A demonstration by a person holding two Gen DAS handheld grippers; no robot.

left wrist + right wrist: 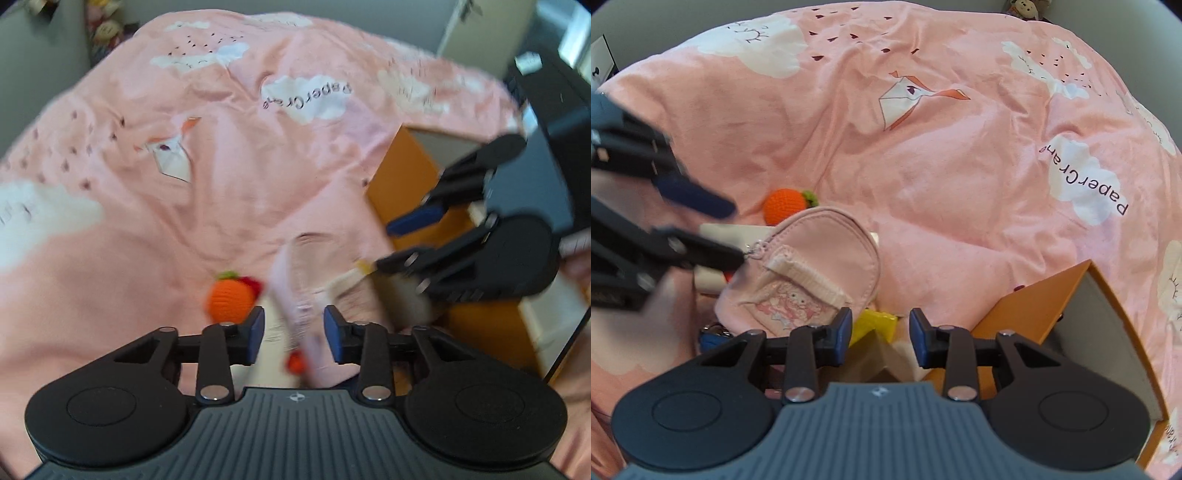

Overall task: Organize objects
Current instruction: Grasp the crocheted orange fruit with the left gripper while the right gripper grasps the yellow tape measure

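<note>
Pink pouch (809, 273) lies on pink bedspread (923, 166), beside orange box (1030, 314). Left gripper (294, 328) jaws apart, straddling pouch edge, contact unclear. Right gripper (879, 338) parted, nothing held.

Pink duvet (960, 177) is spread over the whole bed, printed with white clouds, small dark hearts, a paper-crane motif and the words "PaperCrane". Grey wall (40, 66) is seen beyond the duvet's far edge. A plush toy (1021, 5) is seen at the duvet's far edge, against that wall; more soft toys (105, 29) are blurred there in the left wrist view. Dark furniture (554, 122) stands beside the duvet's right edge.
</note>
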